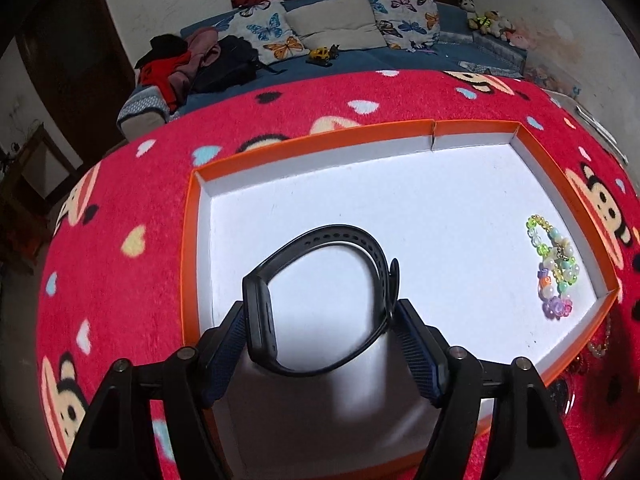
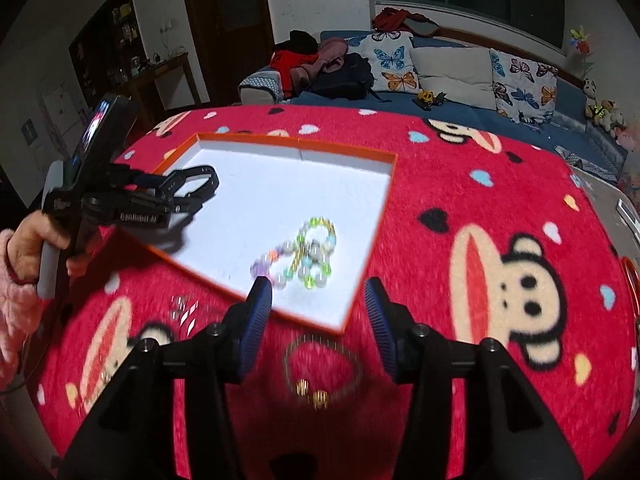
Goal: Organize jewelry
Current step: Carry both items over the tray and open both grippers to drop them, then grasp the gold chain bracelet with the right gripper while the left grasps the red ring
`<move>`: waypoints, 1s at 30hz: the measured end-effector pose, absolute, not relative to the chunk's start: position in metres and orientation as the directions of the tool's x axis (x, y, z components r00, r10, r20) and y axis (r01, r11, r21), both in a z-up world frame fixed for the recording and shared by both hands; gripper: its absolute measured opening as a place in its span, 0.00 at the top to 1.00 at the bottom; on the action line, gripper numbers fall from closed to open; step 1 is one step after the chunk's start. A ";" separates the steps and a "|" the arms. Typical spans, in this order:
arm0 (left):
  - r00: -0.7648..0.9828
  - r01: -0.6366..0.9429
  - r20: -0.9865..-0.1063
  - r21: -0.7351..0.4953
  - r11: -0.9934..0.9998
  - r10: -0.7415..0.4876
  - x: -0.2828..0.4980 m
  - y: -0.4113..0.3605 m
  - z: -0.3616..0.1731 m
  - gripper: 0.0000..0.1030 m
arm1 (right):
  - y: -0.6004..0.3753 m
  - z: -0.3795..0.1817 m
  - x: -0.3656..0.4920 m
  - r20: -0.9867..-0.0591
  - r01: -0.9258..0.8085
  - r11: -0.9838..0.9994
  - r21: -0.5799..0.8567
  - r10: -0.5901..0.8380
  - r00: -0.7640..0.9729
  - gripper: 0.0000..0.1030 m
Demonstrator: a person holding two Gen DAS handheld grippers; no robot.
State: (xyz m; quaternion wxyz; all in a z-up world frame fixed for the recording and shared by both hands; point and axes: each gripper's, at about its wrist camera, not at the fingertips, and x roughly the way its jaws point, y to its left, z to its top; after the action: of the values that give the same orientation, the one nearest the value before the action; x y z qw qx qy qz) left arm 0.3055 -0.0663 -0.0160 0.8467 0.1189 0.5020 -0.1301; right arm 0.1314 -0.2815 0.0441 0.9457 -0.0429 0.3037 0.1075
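Left gripper (image 1: 320, 312) clasping black rubber smartwatch band (image 1: 320, 300) above white-floored orange-rimmed tray (image 1: 400, 200) — lower before release, clear of pastel bead bracelet (image 1: 554, 268); right gripper (image 2: 318, 300) spread, empty, over gold chain bracelet (image 2: 320, 368) on red fleece blanket (image 2: 460, 200).

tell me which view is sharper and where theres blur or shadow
Left wrist view is sharper: the black watch and beaded bracelet read crisply, with a grey shadow on the white tray floor under the watch. Right wrist view is motion-smeared, most on the gold chain and beads; both views bend at the edges.
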 end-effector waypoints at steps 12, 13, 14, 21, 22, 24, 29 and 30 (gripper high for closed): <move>0.528 0.324 -0.838 0.044 0.945 -0.142 0.261 -0.055 0.009 0.20 | -0.284 0.004 0.107 -0.647 -0.235 0.972 0.019 0.191 0.738 0.53; 0.543 0.322 -0.828 0.050 0.945 -0.142 0.254 -0.054 0.014 0.20 | -0.285 0.003 0.107 -0.649 -0.234 0.972 0.023 0.192 0.736 0.56; 0.553 0.323 -0.821 0.054 0.945 -0.142 0.250 -0.054 0.018 0.20 | -0.285 0.002 0.108 -0.652 -0.234 0.972 0.026 0.195 0.733 0.58; 0.576 0.319 -0.801 0.039 0.947 -0.161 0.221 -0.047 0.031 0.20 | -0.285 -0.001 0.110 -0.663 -0.247 0.969 0.016 0.195 0.723 0.67; 0.578 0.317 -0.800 0.039 0.947 -0.160 0.217 -0.045 0.030 0.20 | -0.285 -0.001 0.109 -0.664 -0.242 0.970 0.015 0.190 0.723 0.67; 0.583 0.314 -0.798 0.048 0.948 -0.153 0.212 -0.043 0.028 0.20 | -0.288 -0.002 0.110 -0.667 -0.227 0.974 0.018 0.181 0.723 0.67; 0.573 0.306 -0.803 0.026 0.952 -0.163 0.197 -0.036 0.019 0.20 | -0.302 -0.002 0.115 -0.667 -0.167 0.984 0.053 0.160 0.728 0.67; 0.572 0.304 -0.804 0.023 0.953 -0.163 0.195 -0.035 0.018 0.20 | -0.304 -0.002 0.117 -0.665 -0.160 0.986 0.057 0.157 0.730 0.68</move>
State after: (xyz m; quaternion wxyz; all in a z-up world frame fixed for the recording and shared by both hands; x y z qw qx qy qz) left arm 0.1953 -0.0347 0.0179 0.8831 0.0792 0.4431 -0.1321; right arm 0.1165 -0.3037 -0.0018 0.9302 -0.0022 0.3571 0.0851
